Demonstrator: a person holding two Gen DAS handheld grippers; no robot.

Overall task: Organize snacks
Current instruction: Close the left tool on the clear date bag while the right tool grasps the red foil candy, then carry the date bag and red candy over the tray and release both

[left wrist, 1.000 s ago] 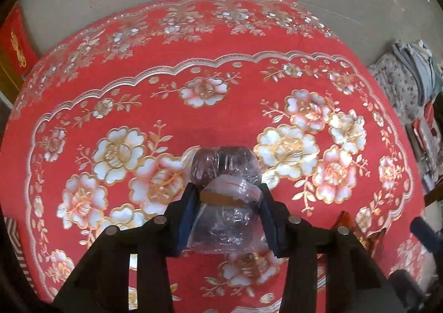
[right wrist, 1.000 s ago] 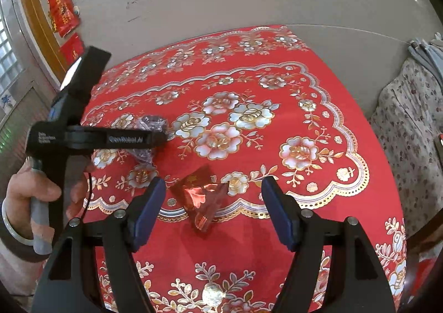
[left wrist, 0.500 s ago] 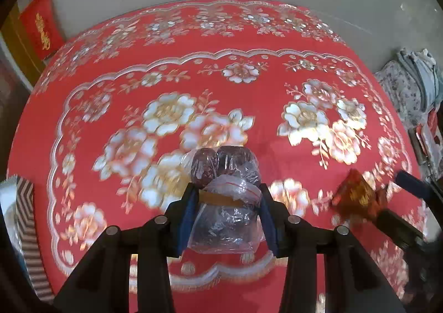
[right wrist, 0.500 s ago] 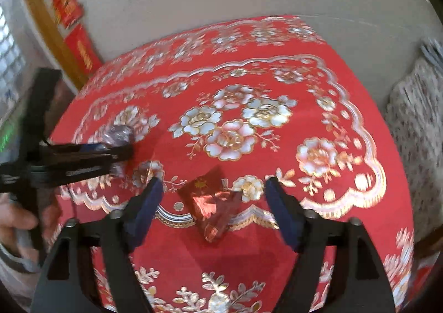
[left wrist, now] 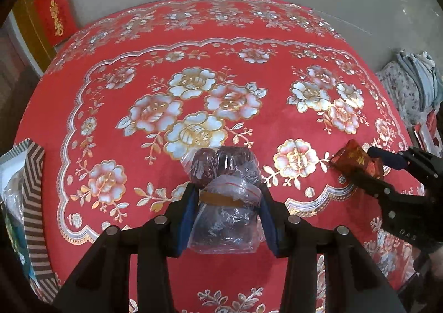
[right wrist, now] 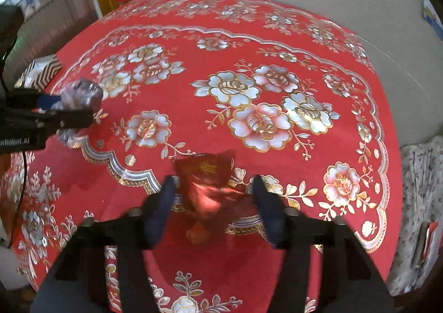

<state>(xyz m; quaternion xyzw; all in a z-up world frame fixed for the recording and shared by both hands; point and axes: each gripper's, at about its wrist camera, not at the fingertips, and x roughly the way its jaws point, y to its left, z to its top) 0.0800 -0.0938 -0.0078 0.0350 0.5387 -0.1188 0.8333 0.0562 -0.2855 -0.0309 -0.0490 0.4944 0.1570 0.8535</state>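
Currently, left tongs [left wrist: 227, 202] are gripping a clear bag of dark snacks [left wrist: 225, 171] above the bench [left wrist: 193, 63]; right tongs [right wrist: 213, 196] are closing around a red packet [right wrist: 206, 174]. Striped box [left wrist: 33, 202] sitting at nine o'clock.

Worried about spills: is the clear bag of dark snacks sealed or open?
Cannot tell: the clear bag is bunched between the left gripper pads, hiding its mouth.

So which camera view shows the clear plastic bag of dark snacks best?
The left wrist view: the clear plastic bag of dark snacks fills the centre, sharp, clamped by the left gripper. The right wrist view shows it only small and sideways at the left edge.
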